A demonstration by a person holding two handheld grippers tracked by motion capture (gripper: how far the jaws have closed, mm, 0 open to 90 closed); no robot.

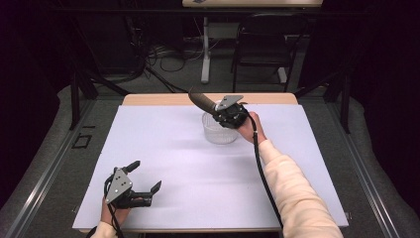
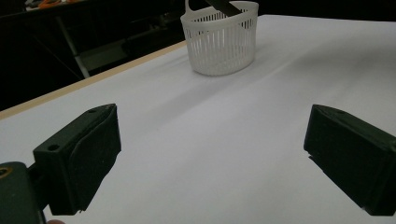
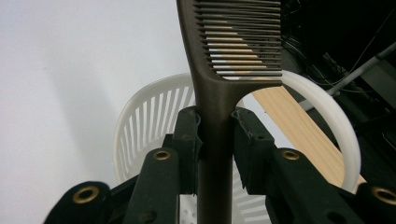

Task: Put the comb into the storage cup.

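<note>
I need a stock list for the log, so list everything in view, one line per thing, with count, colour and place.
brown plastic comb with a long handle: one, dark brown, held by its handle above the basket.
white slotted plastic basket: one, white, far middle of the table, below the comb.
white sheet covering the table: one, white, spread over the tabletop.
wooden table edge: one, light wood, along the far side of the sheet.
black folding chair: one, black, on the floor behind the table.
right gripper: one, black, fingers shut on the comb handle.
left gripper: one, black, fingers wide apart, near left corner of the sheet.
</note>
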